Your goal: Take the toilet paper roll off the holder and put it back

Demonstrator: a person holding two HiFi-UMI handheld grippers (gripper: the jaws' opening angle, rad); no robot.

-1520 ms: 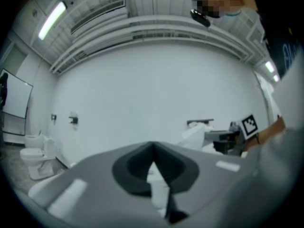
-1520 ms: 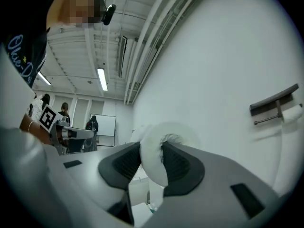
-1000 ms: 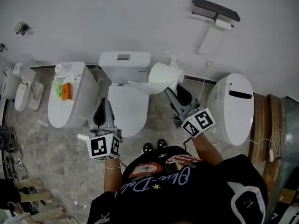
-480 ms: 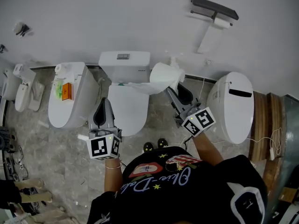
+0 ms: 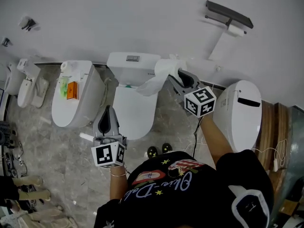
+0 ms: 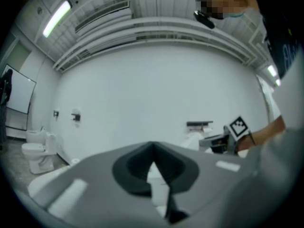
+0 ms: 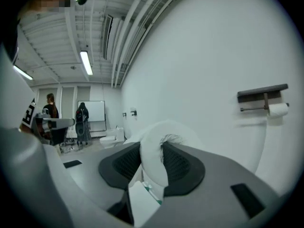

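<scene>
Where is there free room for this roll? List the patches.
Free: bare wall between the toilet tank and the paper holder; the middle toilet's closed lid. Crowded: the holder's bar, carrying a roll; the lower-left floor, cluttered.

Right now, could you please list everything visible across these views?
toilet paper roll: one, white, held by the right gripper, tail hanging loose.
holder: one, dark, on the wall, upper right.
second roll: one, white, on the holder's rod, strip hanging down.
toilets: four, white, in a row against the wall.
orange object: one, on the second toilet from the left.
bystanders: two, dark clothes, by a whiteboard.
left gripper: one, grey, jaws together, empty.
right gripper: one, grey, closed on the toilet paper roll.
shirt: one, black, on the person.
</scene>
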